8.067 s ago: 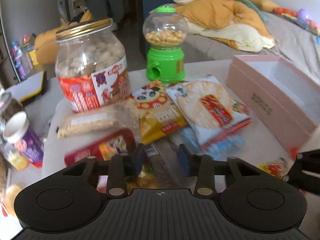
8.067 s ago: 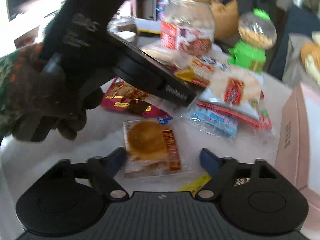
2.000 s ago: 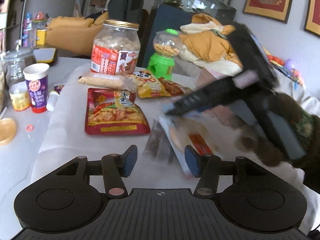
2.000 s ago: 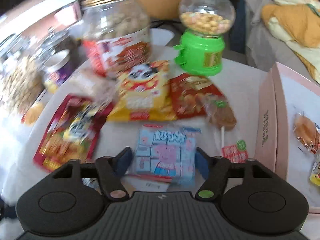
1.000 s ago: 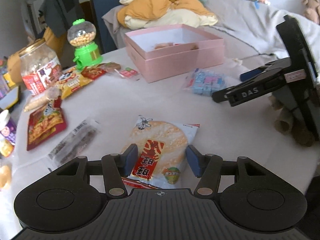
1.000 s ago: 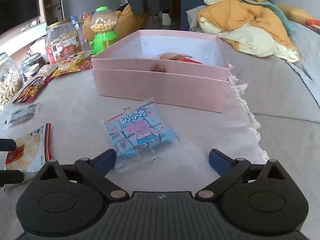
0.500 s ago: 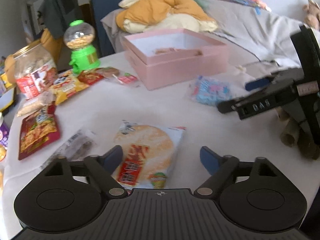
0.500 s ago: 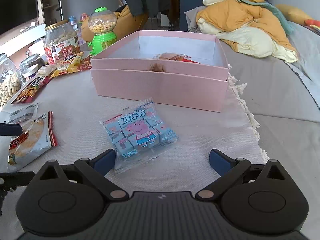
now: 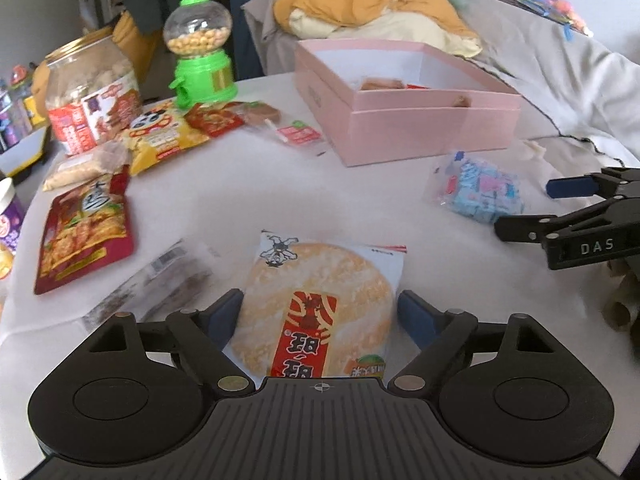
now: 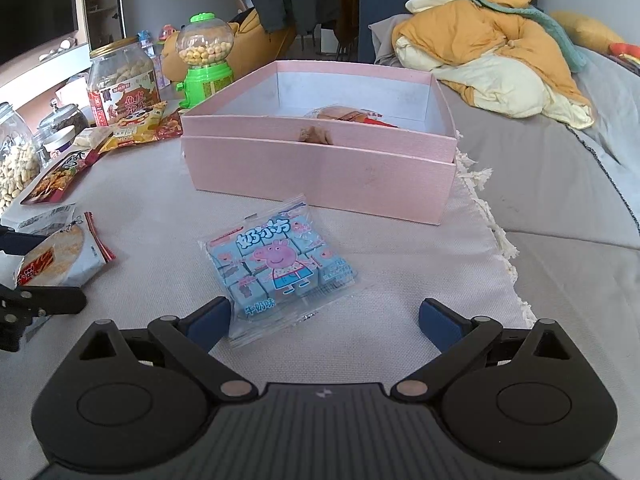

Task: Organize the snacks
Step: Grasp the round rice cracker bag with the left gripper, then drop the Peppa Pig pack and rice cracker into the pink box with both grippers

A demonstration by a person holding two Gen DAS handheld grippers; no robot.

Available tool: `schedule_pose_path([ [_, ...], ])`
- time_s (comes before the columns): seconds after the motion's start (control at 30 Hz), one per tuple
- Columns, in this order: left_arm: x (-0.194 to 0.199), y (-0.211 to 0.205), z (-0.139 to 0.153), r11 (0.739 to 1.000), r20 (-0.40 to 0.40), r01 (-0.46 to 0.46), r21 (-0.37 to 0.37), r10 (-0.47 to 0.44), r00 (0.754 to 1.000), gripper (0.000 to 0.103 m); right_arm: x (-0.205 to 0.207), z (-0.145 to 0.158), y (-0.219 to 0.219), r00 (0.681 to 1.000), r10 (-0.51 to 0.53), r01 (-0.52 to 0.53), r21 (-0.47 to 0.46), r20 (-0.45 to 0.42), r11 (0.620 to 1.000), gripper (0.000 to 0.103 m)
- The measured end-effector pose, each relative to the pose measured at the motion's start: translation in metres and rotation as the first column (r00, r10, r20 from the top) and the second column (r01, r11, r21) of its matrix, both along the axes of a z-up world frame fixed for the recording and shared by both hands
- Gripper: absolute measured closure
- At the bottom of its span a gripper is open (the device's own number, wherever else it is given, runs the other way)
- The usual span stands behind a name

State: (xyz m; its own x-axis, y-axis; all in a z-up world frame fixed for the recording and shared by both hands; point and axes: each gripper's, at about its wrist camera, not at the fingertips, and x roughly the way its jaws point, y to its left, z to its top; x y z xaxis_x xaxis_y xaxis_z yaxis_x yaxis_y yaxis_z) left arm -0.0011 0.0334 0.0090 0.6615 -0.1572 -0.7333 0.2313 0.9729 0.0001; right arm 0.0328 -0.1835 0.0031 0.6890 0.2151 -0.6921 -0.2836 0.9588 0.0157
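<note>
A rice cracker packet [image 9: 316,300] lies flat on the white table between the open fingers of my left gripper [image 9: 320,314]; it also shows in the right wrist view [image 10: 56,258]. A blue Peppa Pig candy packet [image 10: 278,268] lies on the cloth just ahead of my open, empty right gripper [image 10: 326,320], closer to its left finger; the left wrist view shows it too [image 9: 480,192]. The open pink box [image 10: 320,156] stands behind it with a few snacks inside.
A peanut jar [image 9: 90,92], green candy dispenser [image 9: 200,56], yellow panda bag [image 9: 160,136], red snack bag [image 9: 80,232] and a clear wrapped bar [image 9: 156,280] lie left. A bed with an orange quilt [image 10: 492,36] is behind. The table edge runs right of the box.
My left gripper opened and moved forward, so the rice cracker packet now sits between its fingers. The right gripper stays open over the blue packet.
</note>
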Motion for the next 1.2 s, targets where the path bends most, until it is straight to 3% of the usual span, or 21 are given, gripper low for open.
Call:
schedule_pose_path([
  [0.17, 0.001, -0.009, -0.002, 0.999, 0.025, -0.004, -0.04, 0.005, 1.0, 0.019, 0.0, 0.004, 0.001, 1.0, -0.002, 0.002, 0.001, 0.016, 1.0, 0.003],
  [0.37, -0.001, -0.014, -0.004, 1.0, 0.035, 0.005, -0.011, -0.004, 0.999, 0.02, 0.027, 0.01, 0.024, 0.999, 0.043, -0.044, -0.044, -0.005, 0.998, 0.003],
  [0.43, -0.003, -0.013, -0.004, 1.0, 0.037, 0.013, -0.015, -0.013, 0.999, 0.019, 0.04, 0.013, 0.03, 0.996, 0.045, -0.044, 0.016, -0.078, 0.999, 0.003],
  [0.5, -0.006, -0.011, -0.005, 1.0, 0.042, 0.024, -0.017, -0.023, 0.999, 0.019, 0.046, 0.017, 0.031, 0.981, 0.115, -0.091, 0.153, -0.158, 0.984, 0.003],
  [0.57, -0.008, -0.009, -0.005, 0.999, 0.048, 0.035, -0.018, -0.034, 0.998, 0.019, 0.048, 0.022, 0.035, 0.975, 0.136, -0.097, 0.209, -0.179, 0.973, 0.004],
  [0.6, -0.008, -0.009, -0.005, 0.999, 0.05, 0.037, -0.018, -0.037, 0.998, 0.019, 0.049, 0.023, 0.037, 0.978, 0.124, -0.089, 0.196, -0.17, 0.976, 0.004],
  [0.7, -0.009, -0.008, -0.005, 0.999, 0.054, 0.043, -0.023, -0.041, 0.998, 0.019, 0.05, 0.019, 0.051, 0.994, 0.06, -0.058, 0.027, -0.093, 0.998, 0.004],
  [0.8, -0.01, -0.008, -0.006, 0.999, 0.059, 0.043, -0.023, -0.042, 0.997, 0.019, 0.056, 0.006, 0.054, 0.99, 0.06, -0.065, -0.031, -0.126, 0.997, 0.004],
  [0.83, -0.01, -0.008, -0.006, 0.999, 0.061, 0.043, -0.022, -0.041, 0.997, 0.019, 0.055, 0.007, 0.053, 0.992, 0.059, -0.062, -0.019, -0.115, 0.998, 0.005],
  [0.9, -0.012, -0.009, -0.006, 0.999, 0.063, 0.043, -0.013, -0.042, 0.997, 0.019, 0.051, 0.008, 0.05, 0.991, 0.07, -0.071, -0.007, -0.111, 0.997, 0.018],
  [0.97, -0.013, -0.01, -0.006, 0.999, 0.06, 0.039, -0.01, -0.038, 0.998, 0.019, 0.042, 0.011, 0.048, 0.991, 0.092, -0.094, -0.008, -0.095, 0.996, 0.043],
  [1.2, -0.014, -0.009, -0.003, 1.0, 0.048, 0.014, -0.016, -0.014, 0.999, 0.021, 0.02, 0.018, 0.023, 0.987, 0.113, -0.111, 0.022, -0.118, 0.994, 0.044],
])
